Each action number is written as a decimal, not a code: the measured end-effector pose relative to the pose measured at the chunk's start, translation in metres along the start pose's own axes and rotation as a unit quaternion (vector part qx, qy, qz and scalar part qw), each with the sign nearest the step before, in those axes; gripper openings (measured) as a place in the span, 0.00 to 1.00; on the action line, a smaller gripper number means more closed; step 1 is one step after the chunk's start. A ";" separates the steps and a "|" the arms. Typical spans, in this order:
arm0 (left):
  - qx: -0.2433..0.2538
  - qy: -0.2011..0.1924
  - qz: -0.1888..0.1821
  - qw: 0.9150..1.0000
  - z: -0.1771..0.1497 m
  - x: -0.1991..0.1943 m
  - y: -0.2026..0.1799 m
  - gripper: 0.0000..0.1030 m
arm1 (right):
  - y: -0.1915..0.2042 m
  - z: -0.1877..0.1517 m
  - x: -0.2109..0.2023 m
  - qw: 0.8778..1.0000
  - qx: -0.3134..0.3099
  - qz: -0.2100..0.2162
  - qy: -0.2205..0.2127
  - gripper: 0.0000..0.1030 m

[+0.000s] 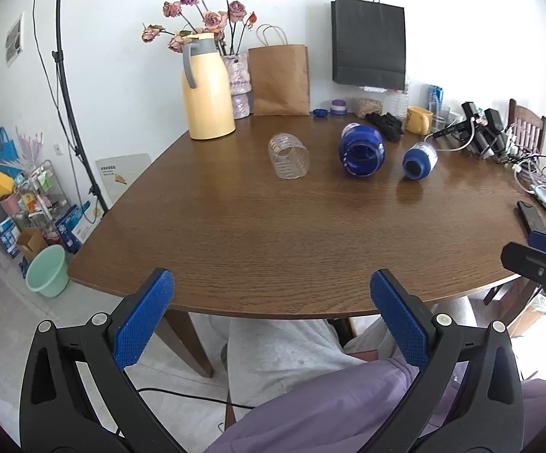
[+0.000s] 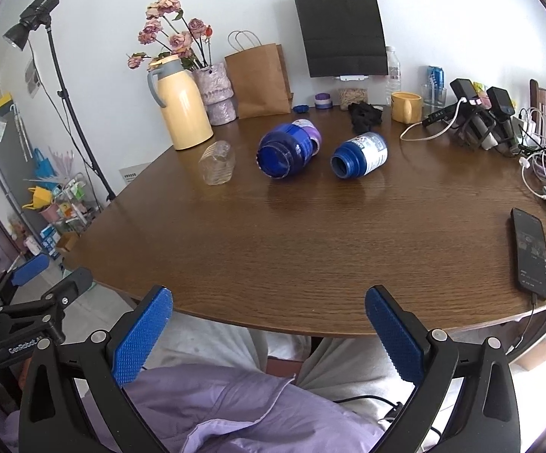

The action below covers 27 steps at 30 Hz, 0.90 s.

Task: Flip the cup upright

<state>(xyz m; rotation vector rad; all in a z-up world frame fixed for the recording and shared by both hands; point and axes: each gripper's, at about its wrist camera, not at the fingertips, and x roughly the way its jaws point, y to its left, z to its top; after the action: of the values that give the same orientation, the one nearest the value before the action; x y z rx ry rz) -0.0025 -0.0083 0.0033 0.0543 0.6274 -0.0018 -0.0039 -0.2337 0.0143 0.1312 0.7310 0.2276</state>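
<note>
A clear ribbed plastic cup [image 1: 289,155] lies on its side on the brown table [image 1: 273,234]; it also shows in the right wrist view [image 2: 218,162]. A large blue jar [image 1: 361,149] [image 2: 289,149] and a smaller blue jar [image 1: 420,159] [image 2: 359,154] lie on their sides to its right. My left gripper [image 1: 272,298] is open and empty at the table's near edge, far from the cup. My right gripper [image 2: 269,311] is open and empty, also at the near edge.
A yellow jug [image 1: 206,88], a flower vase [image 1: 239,87], a brown bag [image 1: 279,79] and a black bag [image 1: 369,43] stand at the back. A yellow mug [image 2: 406,106], chargers and cables [image 2: 476,120] sit at the right. A phone [image 2: 532,251] lies near the right edge.
</note>
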 end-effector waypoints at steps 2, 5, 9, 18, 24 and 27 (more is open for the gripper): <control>0.004 -0.001 0.002 1.000 -0.001 0.000 -0.001 1.00 | 0.005 -0.001 0.002 1.000 -0.009 -0.002 0.003 1.00; 0.007 -0.008 -0.001 1.000 -0.004 -0.003 -0.003 1.00 | 0.012 0.000 0.003 1.000 -0.020 -0.003 0.005 1.00; -0.002 -0.006 -0.006 1.000 -0.006 0.000 -0.002 1.00 | 0.013 0.000 -0.003 1.000 -0.023 0.000 -0.008 1.00; -0.005 0.009 -0.028 1.000 -0.014 0.008 -0.008 1.00 | 0.012 -0.001 -0.004 1.000 -0.015 0.009 -0.012 1.00; -0.003 0.004 -0.033 0.999 -0.016 0.007 -0.012 1.00 | 0.019 0.000 -0.003 1.000 -0.028 0.002 -0.009 1.00; -0.006 0.004 -0.030 1.000 -0.015 0.008 -0.010 1.00 | 0.018 0.000 -0.002 1.000 -0.024 0.004 -0.008 1.00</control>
<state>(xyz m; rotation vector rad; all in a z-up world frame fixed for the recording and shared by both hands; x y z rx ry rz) -0.0052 -0.0170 -0.0141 0.0244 0.6375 -0.0551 -0.0085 -0.2171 0.0189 0.0910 0.7078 0.2519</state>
